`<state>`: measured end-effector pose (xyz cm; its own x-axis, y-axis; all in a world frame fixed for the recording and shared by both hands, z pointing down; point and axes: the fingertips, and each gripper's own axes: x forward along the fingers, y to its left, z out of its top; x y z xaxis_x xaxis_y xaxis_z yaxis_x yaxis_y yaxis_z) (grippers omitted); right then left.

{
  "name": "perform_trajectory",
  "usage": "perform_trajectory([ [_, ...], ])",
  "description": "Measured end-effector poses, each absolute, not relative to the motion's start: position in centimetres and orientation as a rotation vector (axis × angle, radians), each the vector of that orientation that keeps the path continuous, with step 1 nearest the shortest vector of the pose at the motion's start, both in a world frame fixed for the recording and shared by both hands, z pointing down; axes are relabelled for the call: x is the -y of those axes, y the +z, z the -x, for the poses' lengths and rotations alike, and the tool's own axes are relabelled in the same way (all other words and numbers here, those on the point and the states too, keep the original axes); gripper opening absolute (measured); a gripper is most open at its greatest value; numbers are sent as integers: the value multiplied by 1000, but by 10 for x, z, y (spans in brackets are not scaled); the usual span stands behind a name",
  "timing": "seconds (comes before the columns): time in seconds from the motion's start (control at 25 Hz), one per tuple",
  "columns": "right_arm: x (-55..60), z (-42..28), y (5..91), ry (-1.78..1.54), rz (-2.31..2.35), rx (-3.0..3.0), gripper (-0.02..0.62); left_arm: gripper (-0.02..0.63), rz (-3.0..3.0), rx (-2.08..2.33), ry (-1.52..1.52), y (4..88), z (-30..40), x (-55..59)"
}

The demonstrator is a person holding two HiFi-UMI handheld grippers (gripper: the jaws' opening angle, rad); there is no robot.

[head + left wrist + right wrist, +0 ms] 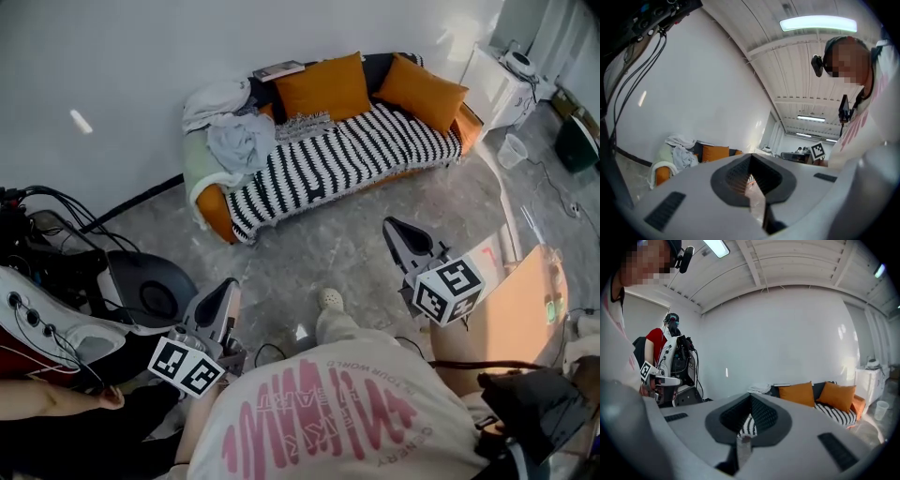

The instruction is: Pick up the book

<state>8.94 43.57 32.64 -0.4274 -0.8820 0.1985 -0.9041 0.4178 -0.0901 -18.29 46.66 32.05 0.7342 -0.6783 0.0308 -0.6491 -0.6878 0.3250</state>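
The book [279,70] lies flat on top of the sofa's backrest, far across the floor from both grippers. From the right gripper view it is a thin slab [780,385] above the orange cushions. My left gripper [230,284] is held low at the left with its jaws together and nothing between them; its own view [751,180] looks toward the sofa. My right gripper [391,225] is at the right, also pointing at the sofa, jaws shut and empty [749,420].
The sofa [328,159] carries a striped blanket, two orange cushions [323,86] and a heap of clothes [234,131]. A white cabinet [497,84] and a plastic cup [511,150] stand at the right. Cabled equipment and a black seat [150,286] are at the left.
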Motion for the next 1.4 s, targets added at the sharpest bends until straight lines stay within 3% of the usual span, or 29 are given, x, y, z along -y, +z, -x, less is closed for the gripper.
perform_trajectory([
  [1.4,-154,-106,338,170,-1250,2701,9,8,-2423,1294,-106,341,138,-242],
])
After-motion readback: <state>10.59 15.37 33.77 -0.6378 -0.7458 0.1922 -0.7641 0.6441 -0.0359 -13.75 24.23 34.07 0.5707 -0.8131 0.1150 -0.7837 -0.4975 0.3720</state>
